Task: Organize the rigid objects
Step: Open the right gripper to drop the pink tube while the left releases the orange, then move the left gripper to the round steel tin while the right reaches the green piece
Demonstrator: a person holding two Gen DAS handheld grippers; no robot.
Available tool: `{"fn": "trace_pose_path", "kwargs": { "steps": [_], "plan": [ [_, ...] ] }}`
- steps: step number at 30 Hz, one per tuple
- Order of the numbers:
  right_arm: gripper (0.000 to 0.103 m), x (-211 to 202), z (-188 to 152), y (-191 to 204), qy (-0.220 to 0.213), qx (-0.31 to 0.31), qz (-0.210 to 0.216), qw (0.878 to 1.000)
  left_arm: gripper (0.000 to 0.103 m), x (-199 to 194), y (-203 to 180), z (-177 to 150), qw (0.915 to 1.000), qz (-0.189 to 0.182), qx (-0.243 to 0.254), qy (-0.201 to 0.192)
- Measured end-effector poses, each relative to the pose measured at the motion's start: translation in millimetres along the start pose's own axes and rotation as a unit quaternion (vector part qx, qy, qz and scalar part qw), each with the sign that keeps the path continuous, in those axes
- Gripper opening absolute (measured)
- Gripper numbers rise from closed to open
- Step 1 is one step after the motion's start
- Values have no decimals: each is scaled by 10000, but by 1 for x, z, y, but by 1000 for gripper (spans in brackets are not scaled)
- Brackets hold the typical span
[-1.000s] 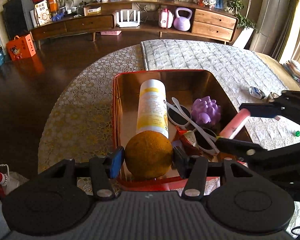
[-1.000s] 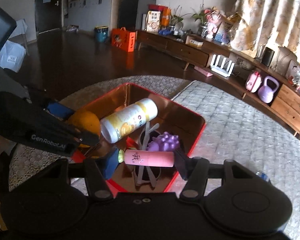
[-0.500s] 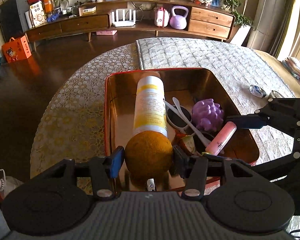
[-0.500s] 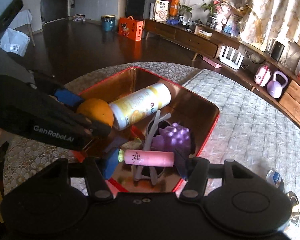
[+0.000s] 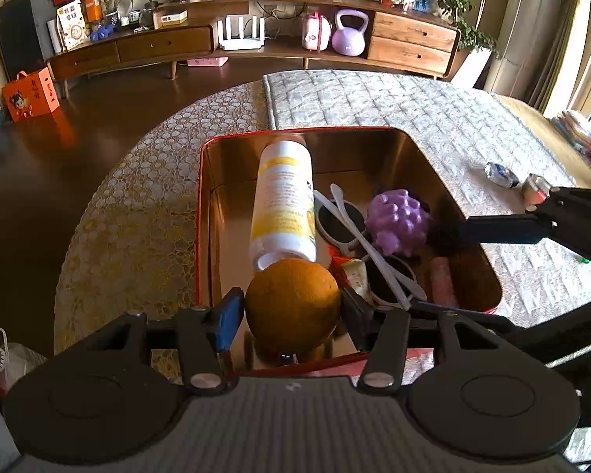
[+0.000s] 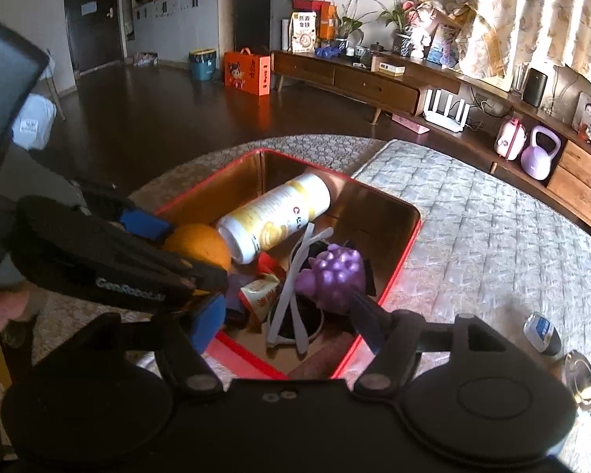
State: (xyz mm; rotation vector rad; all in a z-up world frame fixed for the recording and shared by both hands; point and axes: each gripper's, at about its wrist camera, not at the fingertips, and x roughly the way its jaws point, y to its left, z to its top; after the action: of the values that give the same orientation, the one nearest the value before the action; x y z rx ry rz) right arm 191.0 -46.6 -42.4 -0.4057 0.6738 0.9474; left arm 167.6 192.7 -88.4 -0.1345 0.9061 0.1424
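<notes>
Gripping the orange (image 5: 291, 303), left gripper (image 5: 291, 307) jaws mid-width; right gripper (image 6: 283, 315) jaws just opened, empty; pink tube (image 6: 323, 358) in tin (image 6: 404, 254) clearer from left wrist view.

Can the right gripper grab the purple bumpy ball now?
Probably yes: the right gripper is open and empty just above the purple bumpy ball, though the white sunglasses lean against it.

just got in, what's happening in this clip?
A person with a handheld gripper in each hand is packing loose items into a red tin. The left gripper is shut on an orange low over the tin's near end. The right gripper has just been opening; its jaws stand apart with nothing between them, and the pink tube lies in the tin beside sunglasses, a purple spiky toy and a bottle.
</notes>
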Motion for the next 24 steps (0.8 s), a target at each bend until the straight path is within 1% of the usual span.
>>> {"fn": "trace_pose_path", "kwargs": {
  "steps": [2,5,9,13,15,16,18,20,24],
  "plan": [
    [73,-6,0,-1,-50,73,24,10000,53,-4,-1,0,10000,-58,-12,-34],
    [74,-16,-2,-2,-125,203,9,9997,55,-10,-4,0,10000,-53,29,-68],
    [76,-31,-4,-6,-179,366,10,9992,55,-21,-10,1,9998,-51,49,-163],
    [85,-47,-8,-12,-189,524,-53,9984,55,-35,-19,2,9995,-86,102,-284],
    [86,-56,-12,-15,-176,610,-78,9980,56,-41,-23,1,9993,-100,137,-327],
    [87,-60,-14,-17,-176,649,-86,9977,57,-43,-26,1,9992,-126,156,-349],
    [89,-70,-18,-22,-209,721,-133,9971,65,-49,-32,0,9989,-170,199,-394],
    [91,-80,-23,-27,-248,796,-172,9964,66,-54,-40,-1,9984,-216,248,-452],
    [93,-97,-36,-39,-324,920,-313,9947,67,-60,-57,-1,9977,-300,351,-502]
  ]
}}
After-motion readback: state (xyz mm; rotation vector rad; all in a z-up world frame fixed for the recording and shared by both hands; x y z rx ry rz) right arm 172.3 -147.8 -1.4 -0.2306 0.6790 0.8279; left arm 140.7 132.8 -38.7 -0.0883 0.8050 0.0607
